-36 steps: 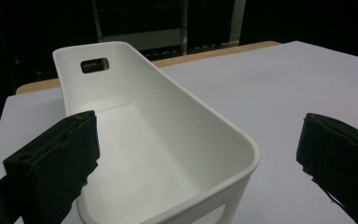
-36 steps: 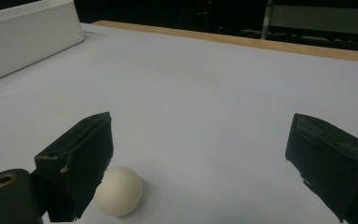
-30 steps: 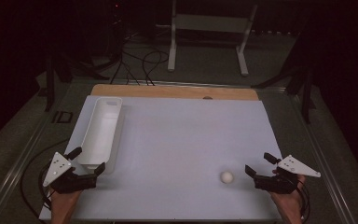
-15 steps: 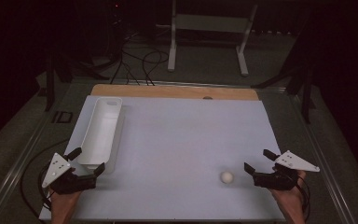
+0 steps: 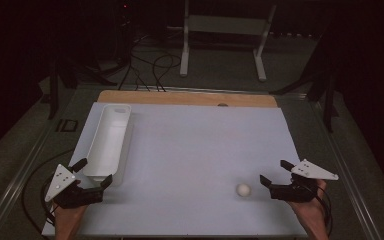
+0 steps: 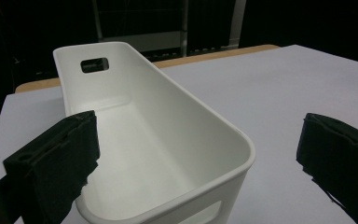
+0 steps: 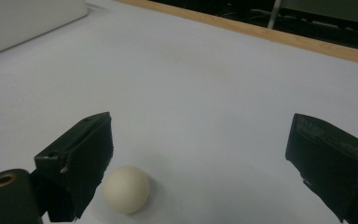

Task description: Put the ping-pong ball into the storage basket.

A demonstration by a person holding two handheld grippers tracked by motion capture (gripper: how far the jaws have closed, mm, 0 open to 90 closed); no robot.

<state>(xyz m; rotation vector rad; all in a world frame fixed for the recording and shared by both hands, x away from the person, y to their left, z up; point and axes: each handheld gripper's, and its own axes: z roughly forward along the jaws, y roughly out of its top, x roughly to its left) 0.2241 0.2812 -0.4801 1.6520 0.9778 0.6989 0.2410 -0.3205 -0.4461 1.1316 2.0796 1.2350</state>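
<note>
Left hand-held gripper (image 5: pixel 94 174) sits at near-left corner of the bench (image 5: pixel 195 145), jaws spread wide w/ nothing between them. It lies just beside the near end of the white bin (image 5: pixel 107 140); in left gripper view the bin's rounded near corner (image 6: pixel 233 149) sits between the two black jaws, neither touching it as far as can be told. Bin is long, narrow, upright, runs front-to-back along bench's left side, w/ a handle slot in its far end wall; nothing inside. Person's left hand (image 5: pixel 69 217) grips the tool from below frame edge.

Mid-bench: bare white sheet, wooden strip (image 5: pixel 185 98) along far edge.

White ball (image 5: pixel 243 190) rests on the sheet toward near-right, well apart from bin. Right hand-held gripper (image 5: pixel 272 174) is just right of it, jaws spread, holding nothing. In right gripper view the ball (image 7: pixel 126 189) lies close by the left jaw's inner face; can't tell if touching. Right jaw is well clear of it. Person's right hand (image 5: pixel 310 212) holds that tool at near-right corner.
</note>
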